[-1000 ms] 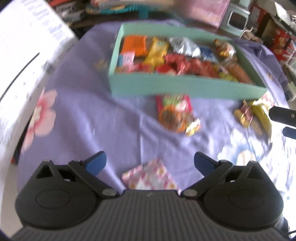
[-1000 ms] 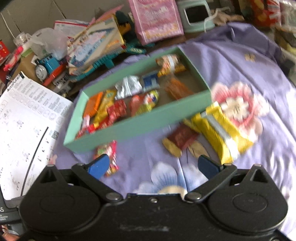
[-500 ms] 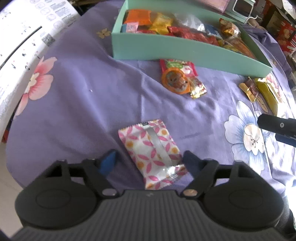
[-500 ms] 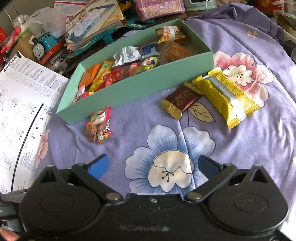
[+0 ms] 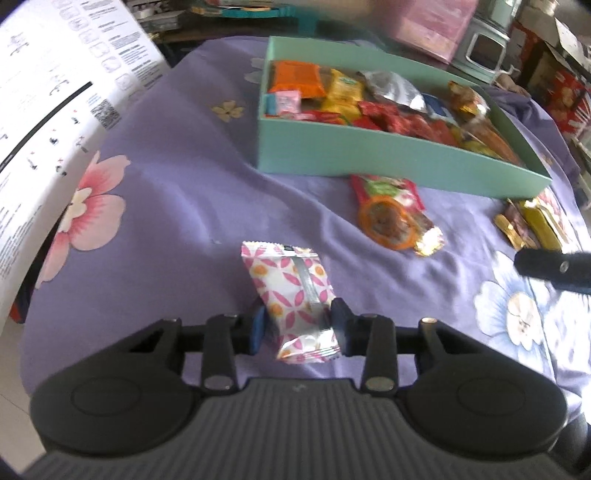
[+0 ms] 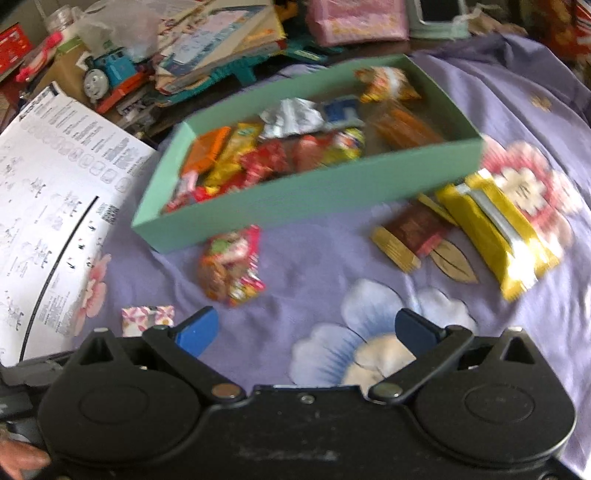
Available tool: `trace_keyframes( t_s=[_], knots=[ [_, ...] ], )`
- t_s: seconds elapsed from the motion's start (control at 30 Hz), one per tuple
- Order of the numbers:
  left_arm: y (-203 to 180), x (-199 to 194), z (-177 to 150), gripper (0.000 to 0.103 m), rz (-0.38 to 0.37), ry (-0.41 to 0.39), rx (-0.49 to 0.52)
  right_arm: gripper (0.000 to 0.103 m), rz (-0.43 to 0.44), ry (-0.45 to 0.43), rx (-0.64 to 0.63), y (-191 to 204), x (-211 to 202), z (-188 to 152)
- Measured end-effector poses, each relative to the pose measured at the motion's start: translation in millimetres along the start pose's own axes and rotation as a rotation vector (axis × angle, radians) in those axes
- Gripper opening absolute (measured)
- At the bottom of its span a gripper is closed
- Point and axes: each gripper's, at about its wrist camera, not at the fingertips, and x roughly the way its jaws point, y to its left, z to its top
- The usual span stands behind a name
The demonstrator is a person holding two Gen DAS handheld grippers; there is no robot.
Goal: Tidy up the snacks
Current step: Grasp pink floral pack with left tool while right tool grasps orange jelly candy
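My left gripper (image 5: pixel 297 326) is shut on a white snack packet with pink flowers (image 5: pixel 291 291) and holds it above the purple cloth; it also shows in the right wrist view (image 6: pixel 146 317). A teal box (image 5: pixel 369 151) holding several snacks stands ahead. A red and orange snack bag (image 5: pixel 391 214) lies in front of the box. My right gripper (image 6: pixel 306 330) is open and empty above the cloth. A yellow packet (image 6: pixel 498 229) and a brown packet (image 6: pixel 410 232) lie to the right of the box (image 6: pixel 295 199).
A large white printed sheet (image 5: pixel 48 110) lies at the left. Books, a blue toy train (image 6: pixel 107 74) and a pink box (image 6: pixel 354 18) crowd the far side. The purple flowered cloth (image 5: pixel 166 184) covers the table.
My left gripper has shut on the pink-flowered packet and lifted it off the cloth. My right gripper has stayed open and shifted a little towards the box.
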Motion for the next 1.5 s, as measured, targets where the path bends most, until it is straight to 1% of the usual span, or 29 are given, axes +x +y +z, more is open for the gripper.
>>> trace_keyframes(
  t_s=[0.07,0.13,0.17,0.2,0.27,0.33,0.37,0.4,0.43,0.5,0.57,0.6,0.67,0.7,0.73,0.8,0.9,1.03,1.1,1.2,1.3,1.33,1.5],
  knots=[
    [11.4,1.3,0.1,0.044,0.008,-0.007,-0.025,0.103,0.026,-0.020,-0.028,15.2,3.4,6.6],
    [23.0,1.9,-1.0,0.057,0.014,-0.012,-0.047,0.103,0.044,-0.046,-0.069,31.1,8.1,11.1],
    [28.1,2.2,-1.5,0.059,0.018,-0.014,-0.057,0.102,0.043,-0.053,-0.095,38.0,10.5,12.2],
    [32.9,2.5,-1.3,0.062,0.022,-0.016,-0.068,0.098,0.040,-0.056,-0.127,47.4,14.8,13.5],
    [42.5,3.7,-1.0,0.063,0.020,-0.016,-0.088,0.094,0.032,-0.044,-0.171,63.6,24.5,15.5],
    [51.1,4.2,-0.1,0.065,0.016,-0.018,-0.110,0.083,0.030,-0.032,-0.204,76.8,34.1,17.2],
    [54.8,4.4,0.2,0.065,0.015,-0.020,-0.119,0.083,0.032,-0.022,-0.222,83.3,39.4,18.4],
    [56.8,4.4,0.5,0.066,0.012,-0.023,-0.124,0.080,0.036,-0.016,-0.237,89.2,43.5,18.6],
    [59.0,4.4,0.9,0.071,0.008,-0.026,-0.126,0.074,0.040,-0.011,-0.257,94.3,47.4,19.2],
    [61.7,4.8,1.7,0.078,0.013,-0.036,-0.126,0.070,0.029,0.004,-0.297,103.6,56.6,19.6],
    [63.8,6.3,2.6,0.079,0.014,-0.038,-0.128,0.060,0.021,0.019,-0.323,110.0,66.5,19.2],
    [65.3,7.3,3.0,0.079,0.009,-0.036,-0.132,0.053,0.021,0.030,-0.332,112.4,71.0,19.5],
    [68.0,8.6,3.7,0.079,0.005,-0.037,-0.141,0.046,0.022,0.049,-0.353,117.9,79.0,19.0],
    [68.9,9.1,4.3,0.080,0.003,-0.039,-0.141,0.035,0.023,0.055,-0.367,119.5,80.3,17.3],
    [69.6,9.6,5.1,0.081,0.000,-0.039,-0.141,0.028,0.026,0.066,-0.374,121.1,82.6,16.6],
    [69.7,10.3,5.8,0.083,-0.004,-0.041,-0.139,0.026,0.035,0.084,-0.377,123.1,86.5,14.1],
    [69.5,12.1,6.7,0.086,-0.006,-0.042,-0.137,0.027,0.034,0.077,-0.391,123.7,86.3,13.1],
    [64.3,13.2,8.0,0.087,-0.007,-0.041,-0.112,0.031,0.049,0.115,-0.353,119.4,92.9,14.3],
    [62.1,13.3,7.4,0.087,-0.011,-0.039,-0.102,0.033,0.051,0.110,-0.356,119.9,93.6,11.9],
    [59.5,13.8,6.0,0.087,-0.003,-0.038,-0.083,0.033,0.042,0.099,-0.379,123.5,94.7,10.7],
    [55.6,14.8,6.8,0.087,0.007,-0.031,-0.068,0.030,0.028,0.091,-0.407,126.1,94.5,9.2],
    [54.4,15.0,7.1,0.087,0.006,-0.029,-0.063,0.027,0.030,0.093,-0.403,125.3,94.0,9.3],
    [39.6,19.5,9.2,0.088,0.007,-0.010,0.007,0.024,0.061,0.117,-0.331,110.5,83.2,10.9]
  ],
)
